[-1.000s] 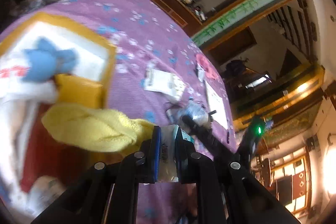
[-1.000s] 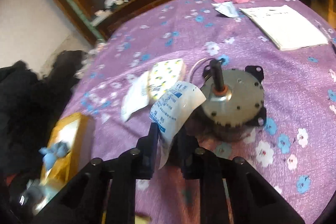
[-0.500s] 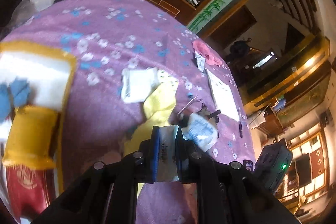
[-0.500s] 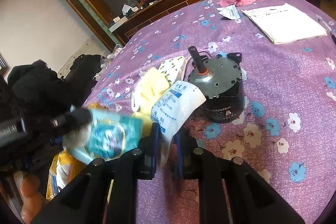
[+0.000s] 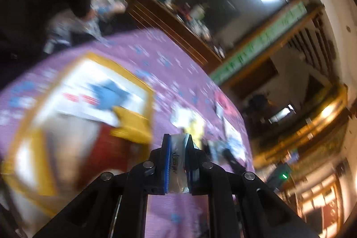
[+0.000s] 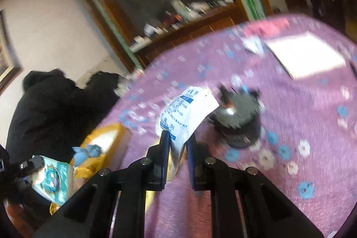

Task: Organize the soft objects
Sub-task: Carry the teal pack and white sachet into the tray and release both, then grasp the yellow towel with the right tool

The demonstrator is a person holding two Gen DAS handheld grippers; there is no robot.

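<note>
My left gripper (image 5: 178, 142) is shut on a soft teal and white packet (image 5: 177, 162), held just right of the yellow-rimmed box (image 5: 147, 90). The box holds a blue soft toy (image 5: 109, 93) and a yellow cloth (image 5: 131, 124). From the right wrist view the left gripper (image 6: 33, 165) and its teal packet (image 6: 53, 182) hang over the box (image 6: 111, 131). My right gripper (image 6: 177, 139) is shut on a white sachet with blue print (image 6: 187, 113), above the purple flowered tablecloth (image 6: 301, 117). A yellow cloth (image 5: 194, 126) lies on the table beyond the left gripper.
A grey motor (image 6: 238, 119) stands just right of the sachet. A white booklet (image 6: 305, 55) and a pink cloth (image 6: 265, 27) lie at the far side. Black bags (image 6: 55, 104) sit beyond the table's left edge. Both views are blurred by motion.
My left gripper has swung back left to the box with the packet still held. The right gripper has lifted and turned left with the sachet. The yellow cloth lies back on the table.
</note>
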